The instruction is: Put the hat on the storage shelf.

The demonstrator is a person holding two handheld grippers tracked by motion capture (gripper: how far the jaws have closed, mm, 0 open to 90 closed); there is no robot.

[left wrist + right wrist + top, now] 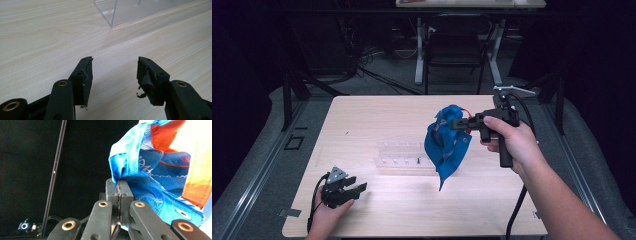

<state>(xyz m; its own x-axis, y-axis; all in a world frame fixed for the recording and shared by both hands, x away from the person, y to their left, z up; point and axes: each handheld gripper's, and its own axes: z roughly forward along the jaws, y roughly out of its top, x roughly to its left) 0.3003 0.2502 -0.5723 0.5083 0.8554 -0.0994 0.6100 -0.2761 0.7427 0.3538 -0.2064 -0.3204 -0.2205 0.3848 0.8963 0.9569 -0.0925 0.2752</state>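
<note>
Your right gripper (458, 124) has its jaws pressed together on an edge of the blue mesh garment (445, 146), which hangs free above the table (377, 112), just over the clear plastic rack (404, 158). It looks light, limp and likely slippery, so expect it to swing and sag; a bite on a stitched hem should hold better than loose mesh. The right gripper view shows the seam pinched between the pads and an orange lining. Your left gripper (114, 75) rests low, jaws spread, nothing between them.
</note>
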